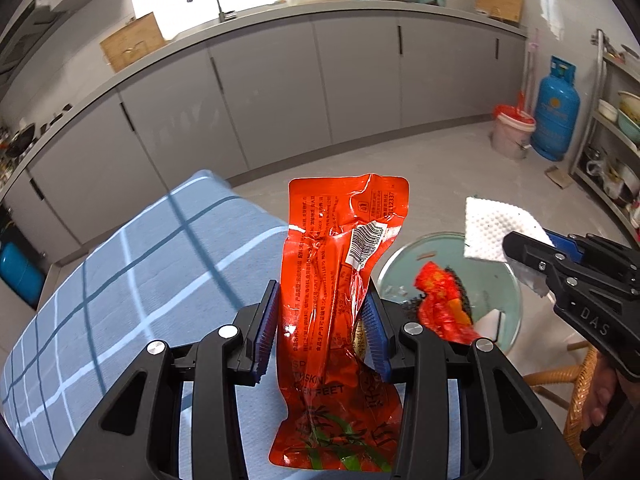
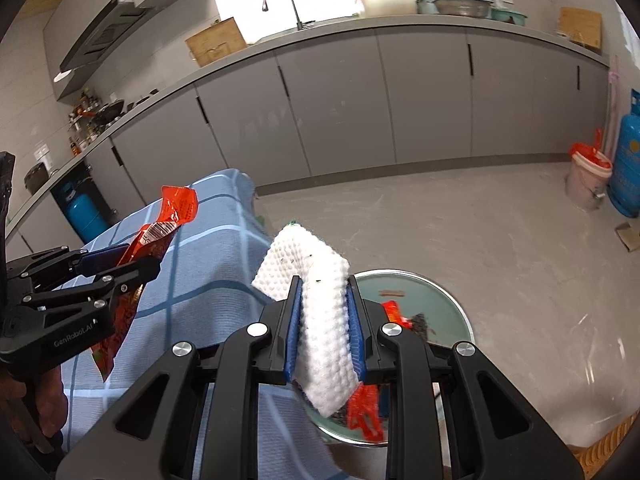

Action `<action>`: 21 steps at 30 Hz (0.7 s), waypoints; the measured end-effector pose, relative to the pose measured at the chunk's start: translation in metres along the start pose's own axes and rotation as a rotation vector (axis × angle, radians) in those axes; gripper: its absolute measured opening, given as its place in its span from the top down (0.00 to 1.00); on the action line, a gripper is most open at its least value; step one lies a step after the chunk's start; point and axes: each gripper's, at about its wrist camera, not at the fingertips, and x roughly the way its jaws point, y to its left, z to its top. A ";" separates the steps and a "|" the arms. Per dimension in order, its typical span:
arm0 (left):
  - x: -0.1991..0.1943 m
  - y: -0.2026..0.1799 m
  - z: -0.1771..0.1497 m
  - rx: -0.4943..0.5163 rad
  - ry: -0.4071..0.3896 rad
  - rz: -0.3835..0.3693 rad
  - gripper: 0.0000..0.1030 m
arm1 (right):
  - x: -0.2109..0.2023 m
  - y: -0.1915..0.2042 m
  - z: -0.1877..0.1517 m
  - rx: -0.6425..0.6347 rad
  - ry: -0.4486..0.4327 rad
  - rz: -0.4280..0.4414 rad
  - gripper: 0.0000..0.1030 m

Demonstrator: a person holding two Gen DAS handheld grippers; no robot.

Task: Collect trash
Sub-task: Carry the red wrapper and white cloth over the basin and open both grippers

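Observation:
My left gripper (image 1: pixel 322 320) is shut on an orange-red snack wrapper (image 1: pixel 340 248), which stands upright between the blue pads above the blue checked tablecloth (image 1: pixel 140 280). My right gripper (image 2: pixel 324 332) is shut on a folded white paper towel (image 2: pixel 316 280). It hangs over the near rim of a round pale-green basin (image 2: pixel 440 296) that holds a red scrap (image 2: pixel 394 312) and dark crumbs. The left wrist view shows the right gripper (image 1: pixel 532 256) with the towel (image 1: pixel 492 224) over the basin (image 1: pixel 400 268). The right wrist view shows the left gripper (image 2: pixel 120 268) and wrapper (image 2: pixel 176 204) at left.
Grey kitchen cabinets (image 1: pixel 280 100) curve along the back. A bucket lined with a red bag (image 1: pixel 512 128) and a blue gas cylinder (image 1: pixel 556 108) stand at the far right, beside a metal shelf rack (image 1: pixel 612 140). A wicker seat (image 1: pixel 576 380) lies under the basin.

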 end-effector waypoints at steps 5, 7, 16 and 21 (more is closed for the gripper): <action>0.008 -0.014 0.004 0.021 0.015 -0.027 0.61 | -0.003 -0.015 0.000 0.022 -0.003 -0.025 0.78; 0.011 -0.021 0.006 0.030 0.018 -0.035 0.61 | -0.003 -0.021 -0.001 0.032 -0.002 -0.033 0.78; 0.025 -0.037 0.009 0.051 0.037 -0.055 0.61 | 0.002 -0.041 -0.004 0.067 0.009 -0.067 0.78; 0.033 -0.042 0.011 0.057 0.045 -0.063 0.61 | 0.009 -0.047 -0.005 0.085 0.023 -0.079 0.78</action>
